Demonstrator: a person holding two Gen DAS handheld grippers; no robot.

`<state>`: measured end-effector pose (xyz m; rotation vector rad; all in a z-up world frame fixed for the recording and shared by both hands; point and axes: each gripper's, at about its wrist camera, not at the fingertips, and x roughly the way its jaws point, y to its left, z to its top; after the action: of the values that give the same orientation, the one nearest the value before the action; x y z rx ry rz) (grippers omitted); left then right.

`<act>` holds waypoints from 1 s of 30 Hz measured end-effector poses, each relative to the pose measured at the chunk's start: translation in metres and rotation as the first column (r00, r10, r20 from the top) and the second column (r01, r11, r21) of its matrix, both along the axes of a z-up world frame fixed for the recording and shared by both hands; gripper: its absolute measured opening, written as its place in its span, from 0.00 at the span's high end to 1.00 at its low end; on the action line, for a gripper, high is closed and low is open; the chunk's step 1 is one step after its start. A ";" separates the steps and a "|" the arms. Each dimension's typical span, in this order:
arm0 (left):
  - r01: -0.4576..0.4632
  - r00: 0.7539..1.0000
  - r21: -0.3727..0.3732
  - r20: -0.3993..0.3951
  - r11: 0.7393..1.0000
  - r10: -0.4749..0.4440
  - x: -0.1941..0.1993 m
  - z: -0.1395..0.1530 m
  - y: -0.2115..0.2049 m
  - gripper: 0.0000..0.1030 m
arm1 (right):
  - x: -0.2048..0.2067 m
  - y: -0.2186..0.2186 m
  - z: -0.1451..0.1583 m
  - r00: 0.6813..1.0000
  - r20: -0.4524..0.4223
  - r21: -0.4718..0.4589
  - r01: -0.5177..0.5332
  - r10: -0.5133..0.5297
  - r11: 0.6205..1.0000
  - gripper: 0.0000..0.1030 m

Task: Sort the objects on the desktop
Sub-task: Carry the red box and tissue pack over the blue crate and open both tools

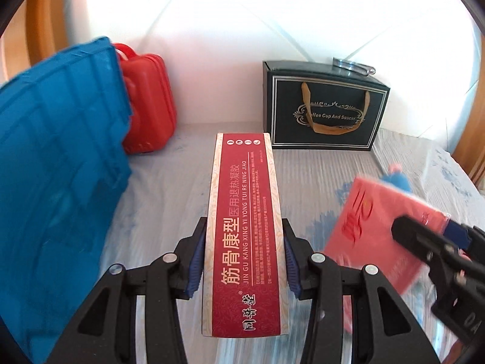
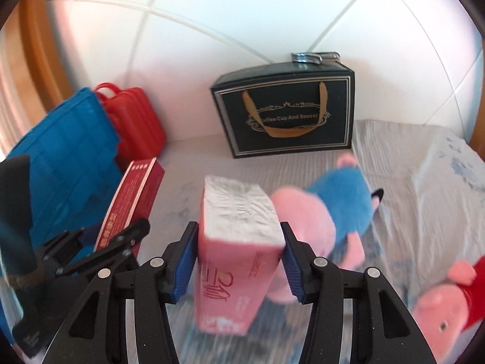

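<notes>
Cloth-covered table (image 2: 409, 163) lies bare between black box (image 2: 285, 112) and both held packs

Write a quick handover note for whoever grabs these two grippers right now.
Left gripper: shut on the long red box, held off the table.
Right gripper: shut on the pink tissue pack, also lifted.
Blue crate stands at the left, by the red case.
Two pig toys remain on the cloth.
Done: both items picked.
Left: place them, then the toys.
</notes>
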<state>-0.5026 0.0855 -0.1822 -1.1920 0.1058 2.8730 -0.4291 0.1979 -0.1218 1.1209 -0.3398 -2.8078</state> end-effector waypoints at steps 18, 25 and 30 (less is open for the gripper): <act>-0.044 0.980 0.000 0.194 0.999 0.043 0.115 -0.093 -0.027 0.57 | 0.123 -0.040 -0.084 0.981 0.184 -0.016 -0.059 0.061 0.998 0.23; -0.037 0.988 -0.015 0.149 0.999 0.038 0.137 -0.097 -0.024 0.57 | 0.134 -0.055 -0.093 0.989 0.121 0.037 -0.091 0.086 0.995 0.46; -0.043 0.994 -0.011 0.096 0.999 0.044 0.149 -0.075 -0.026 0.57 | 0.144 -0.055 -0.080 0.991 0.077 0.026 -0.109 0.107 0.994 0.48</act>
<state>-0.3540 0.0593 -0.2575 -1.3486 0.0911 2.8476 -0.2847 0.1433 -0.2016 1.2161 -0.2356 -2.6907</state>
